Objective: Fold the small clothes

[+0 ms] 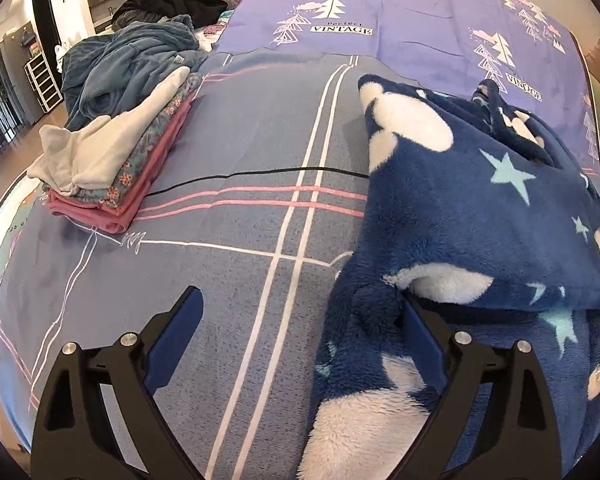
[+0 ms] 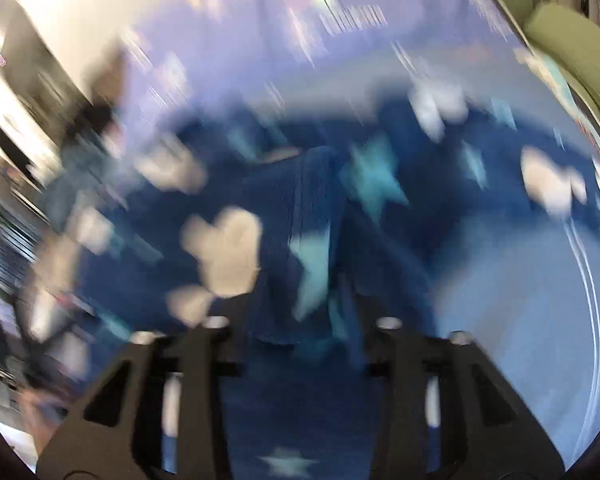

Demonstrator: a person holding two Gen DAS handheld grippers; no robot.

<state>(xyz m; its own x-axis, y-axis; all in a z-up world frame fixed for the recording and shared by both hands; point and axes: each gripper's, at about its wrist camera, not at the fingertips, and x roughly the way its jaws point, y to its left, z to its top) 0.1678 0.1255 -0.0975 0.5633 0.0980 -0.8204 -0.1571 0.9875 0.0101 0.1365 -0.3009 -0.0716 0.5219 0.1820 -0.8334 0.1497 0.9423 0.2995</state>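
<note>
Left gripper [image 1: 300, 312] is spread wide over the striped bedsheet [image 1: 228, 152], gripping nothing — its right finger [image 1: 420, 336] tucked against the navy fleece garment [image 1: 460, 208] heaped on the bed's right side; folded stack [image 1: 112, 164] well apart at left; right gripper [image 2: 300, 320] sits over blurred fleece — can't tell its grip.

A purple sheet [image 1: 400, 28] (printed with trees) lies at twelve o'clock. A thin black cord [image 1: 260, 173] crosses the striped grey bedspread [image 1: 236, 264] at centre.
</note>
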